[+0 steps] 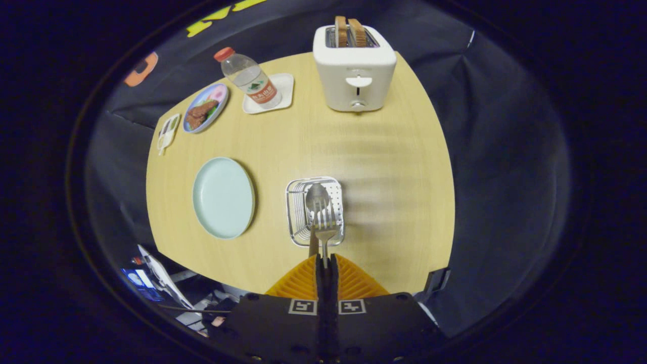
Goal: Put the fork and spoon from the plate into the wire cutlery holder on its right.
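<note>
My gripper (pixel 326 260) is shut, its orange ribbed fingers (pixel 354 283) pressed together on the handles of a metal fork (pixel 326 225) and spoon (pixel 317 197). Both stick out straight ahead of the fingertips, the spoon bowl reaching a little farther than the fork tines. They hang over the wire cutlery holder (pixel 298 189), which stands on the wooden table just beyond the fingers. Whether their tips touch the holder I cannot tell. The pale blue plate (pixel 222 197) lies left of the holder with nothing on it.
A white toaster (pixel 354 71) with two bread slices stands at the table's far side. A water bottle (pixel 250 78) stands on a white tray (pixel 283 86), beside a plate of food (pixel 204 108) and a small dish (pixel 168 132).
</note>
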A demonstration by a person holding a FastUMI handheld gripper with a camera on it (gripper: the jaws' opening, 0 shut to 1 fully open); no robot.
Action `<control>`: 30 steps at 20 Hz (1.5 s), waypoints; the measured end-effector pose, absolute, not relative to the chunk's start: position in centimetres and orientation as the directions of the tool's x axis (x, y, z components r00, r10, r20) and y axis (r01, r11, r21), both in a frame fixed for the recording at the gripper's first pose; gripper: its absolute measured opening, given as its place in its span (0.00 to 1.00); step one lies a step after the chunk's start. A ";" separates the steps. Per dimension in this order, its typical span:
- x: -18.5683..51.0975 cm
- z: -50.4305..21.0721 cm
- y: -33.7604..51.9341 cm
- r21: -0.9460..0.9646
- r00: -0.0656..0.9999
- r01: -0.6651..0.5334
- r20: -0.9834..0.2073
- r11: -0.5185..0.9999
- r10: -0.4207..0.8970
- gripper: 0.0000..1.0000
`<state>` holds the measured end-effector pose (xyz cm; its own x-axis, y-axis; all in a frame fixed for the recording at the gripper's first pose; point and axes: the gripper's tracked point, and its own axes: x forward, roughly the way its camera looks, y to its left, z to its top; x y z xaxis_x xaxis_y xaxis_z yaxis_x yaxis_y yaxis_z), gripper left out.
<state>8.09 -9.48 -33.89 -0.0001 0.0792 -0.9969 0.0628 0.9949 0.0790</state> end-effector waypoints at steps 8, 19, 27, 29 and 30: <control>9.8 -37.2 -8.8 0.073 -0.122 0.124 -0.989 0.990 0.089 0.01; 9.7 -36.5 -8.7 0.082 -0.031 0.147 -0.996 0.986 0.088 0.17; 6.9 -33.3 -5.4 0.148 0.124 0.091 -0.983 0.985 0.136 0.57; 6.3 -32.5 -4.1 0.145 0.163 0.052 -0.977 0.988 0.134 0.73; 6.0 -32.2 -3.4 0.136 0.185 0.033 -0.974 0.990 0.128 0.81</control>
